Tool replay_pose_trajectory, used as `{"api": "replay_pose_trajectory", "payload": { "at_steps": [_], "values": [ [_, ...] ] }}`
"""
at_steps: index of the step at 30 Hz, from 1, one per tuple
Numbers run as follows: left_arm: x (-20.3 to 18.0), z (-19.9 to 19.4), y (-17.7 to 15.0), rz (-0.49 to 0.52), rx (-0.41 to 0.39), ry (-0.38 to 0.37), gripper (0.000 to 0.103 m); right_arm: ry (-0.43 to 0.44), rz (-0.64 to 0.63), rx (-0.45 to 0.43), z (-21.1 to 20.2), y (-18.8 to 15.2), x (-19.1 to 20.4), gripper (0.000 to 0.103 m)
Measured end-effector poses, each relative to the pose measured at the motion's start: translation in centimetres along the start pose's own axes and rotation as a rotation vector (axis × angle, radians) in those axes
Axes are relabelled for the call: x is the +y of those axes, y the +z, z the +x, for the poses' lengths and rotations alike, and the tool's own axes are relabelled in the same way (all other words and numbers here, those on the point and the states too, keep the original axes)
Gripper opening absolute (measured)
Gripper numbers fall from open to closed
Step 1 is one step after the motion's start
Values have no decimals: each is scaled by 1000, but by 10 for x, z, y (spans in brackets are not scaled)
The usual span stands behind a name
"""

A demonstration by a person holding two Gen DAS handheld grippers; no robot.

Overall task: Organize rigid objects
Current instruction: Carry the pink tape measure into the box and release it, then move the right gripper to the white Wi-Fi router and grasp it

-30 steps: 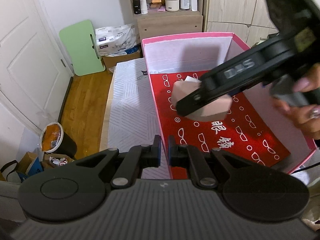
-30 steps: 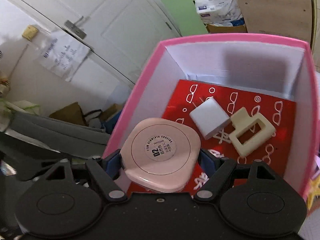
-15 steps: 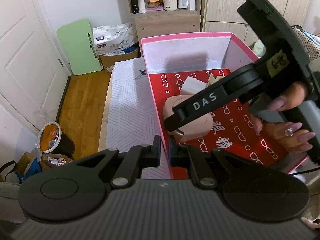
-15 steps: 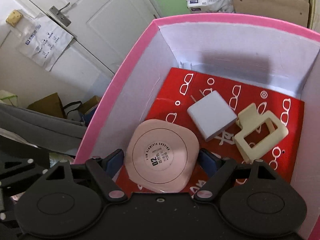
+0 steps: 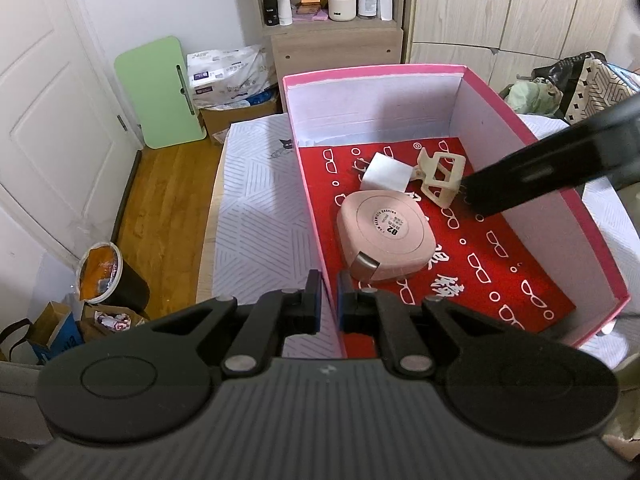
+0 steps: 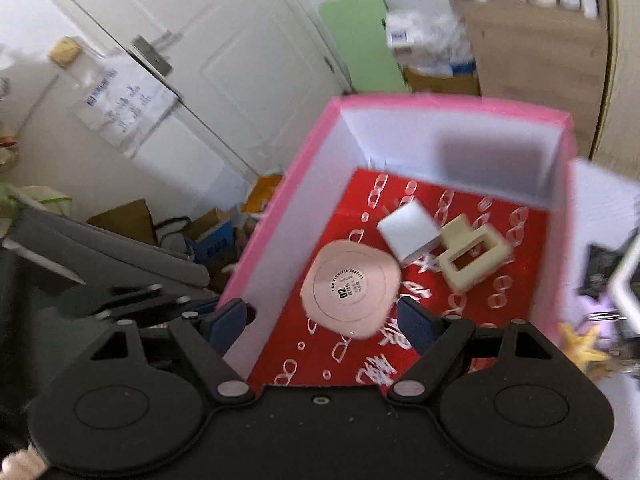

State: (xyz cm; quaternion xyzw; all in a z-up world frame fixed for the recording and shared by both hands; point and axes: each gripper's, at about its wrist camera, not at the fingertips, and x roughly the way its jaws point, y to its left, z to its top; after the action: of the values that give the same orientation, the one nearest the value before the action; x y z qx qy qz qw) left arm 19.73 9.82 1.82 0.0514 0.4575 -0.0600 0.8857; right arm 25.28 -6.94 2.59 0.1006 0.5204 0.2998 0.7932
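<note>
The right gripper (image 6: pixel 322 318), jaws spread, has let go; the pink compact (image 5: pixel 386 236) now lies in the pink box (image 5: pixel 552 184), stowed.

Black left tool (image 5: pixel 329 300), right tool (image 6: pixel 326 320) (blue pads), silver screws

Bed with striped white cover (image 5: pixel 256 216), pink box (image 5: pixel 310 208) resting on it
</note>
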Motion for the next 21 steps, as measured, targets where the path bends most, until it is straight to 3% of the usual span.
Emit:
{"api": "replay_pose_trajectory", "payload": {
  "at_steps": [4,11,16,21],
  "values": [
    [1,-1,-2,-2,-1,-4,7,-23,-4,-83,-54,-26,-11,86],
    [4,0,0,-8,5,-20,7,-128,20,-138,-113,-64,-37,86],
    [1,-1,-1,-3,0,-10,7,-180,69,-142,-132,-100,-59,86],
    [2,-1,-1,-7,1,-14,7,-216,162,-100,-123,-142,-83,86]
  ]
}}
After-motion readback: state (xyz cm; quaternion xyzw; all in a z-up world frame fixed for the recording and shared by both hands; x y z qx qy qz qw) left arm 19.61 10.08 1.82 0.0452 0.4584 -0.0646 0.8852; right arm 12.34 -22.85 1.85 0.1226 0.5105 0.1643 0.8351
